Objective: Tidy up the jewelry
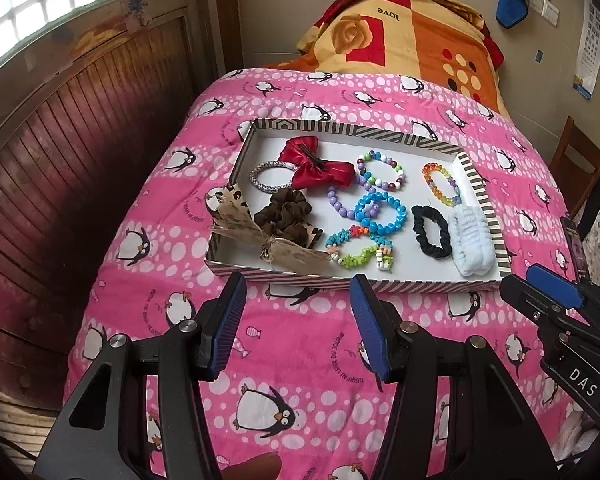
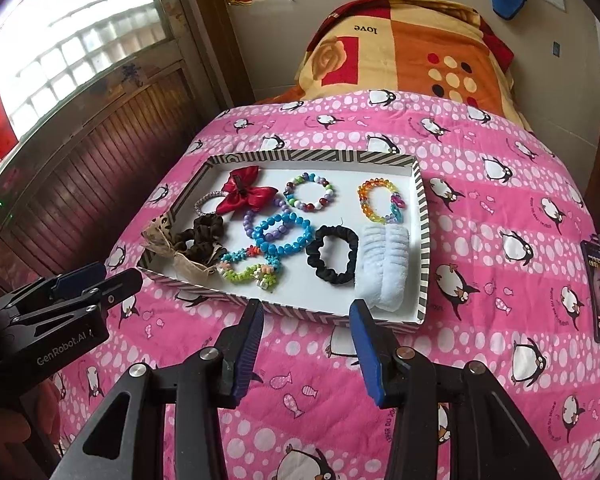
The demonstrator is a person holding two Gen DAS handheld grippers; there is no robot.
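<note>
Pink penguin quilt (image 1: 300,340) covers the bed (striped tray (image 1: 356,130) atop), wood-panelled wall (image 1: 80,128) beside.

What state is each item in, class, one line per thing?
Left gripper: open, empty.
Right gripper: open, empty.
Striped tray: lidless, on the bed.
Red bow: in tray, overlapping silver bracelet.
Black scrunchie: flat in tray.
Blue bead bracelet: overlapping purple bracelet.
</note>
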